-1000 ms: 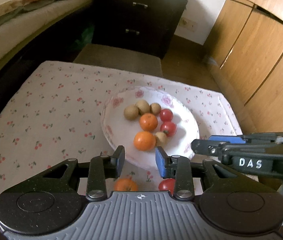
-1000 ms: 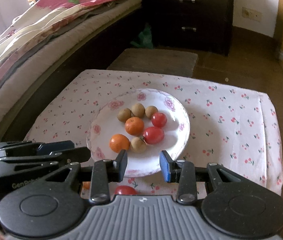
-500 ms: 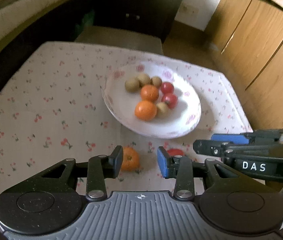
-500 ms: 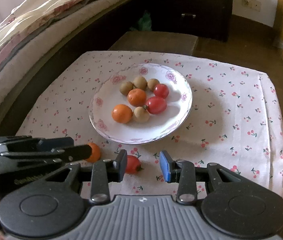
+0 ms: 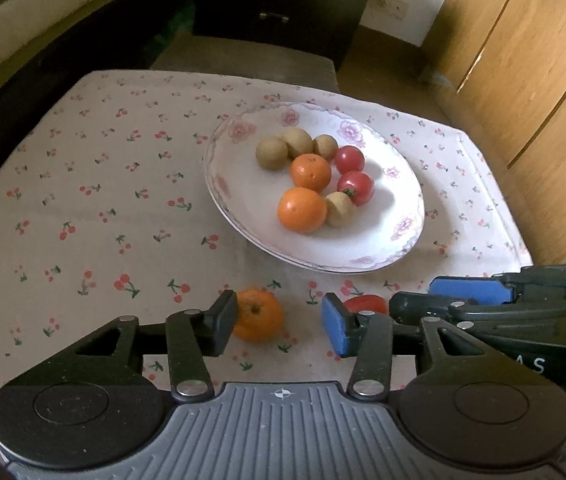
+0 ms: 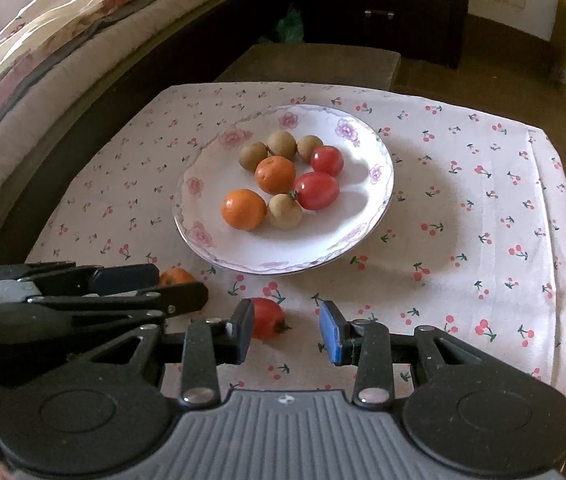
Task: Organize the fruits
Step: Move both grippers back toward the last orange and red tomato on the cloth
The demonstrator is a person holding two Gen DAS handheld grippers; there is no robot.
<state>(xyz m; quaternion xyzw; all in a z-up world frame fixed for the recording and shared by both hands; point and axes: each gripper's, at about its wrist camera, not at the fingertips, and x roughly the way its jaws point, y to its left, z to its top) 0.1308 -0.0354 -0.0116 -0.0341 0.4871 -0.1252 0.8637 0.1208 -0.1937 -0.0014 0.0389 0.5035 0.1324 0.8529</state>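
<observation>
Two fruits lie loose on the table's cherry-print cloth, near its near edge and just in front of the plate [image 5: 399,240]: an orange [image 5: 261,318] and a tomato [image 6: 268,317]. The left gripper [image 5: 279,326] is released, its jaws having just been opening, with the orange between them against the left pad and not squeezed. The right gripper [image 6: 287,330] is also unclenched, the tomato beside its left pad and a clear gap to the blue one.

To do the pickups well, each gripper should probably shift sideways until its fruit sits midway between the pads, come low enough to close at the widest part, then squeeze gently; the tomato looks soft and either round fruit could roll off toward the table edge.

Counted on the plate: two oranges, two tomatoes, four small brown fruits. Off the plate: one orange, one tomato.
</observation>
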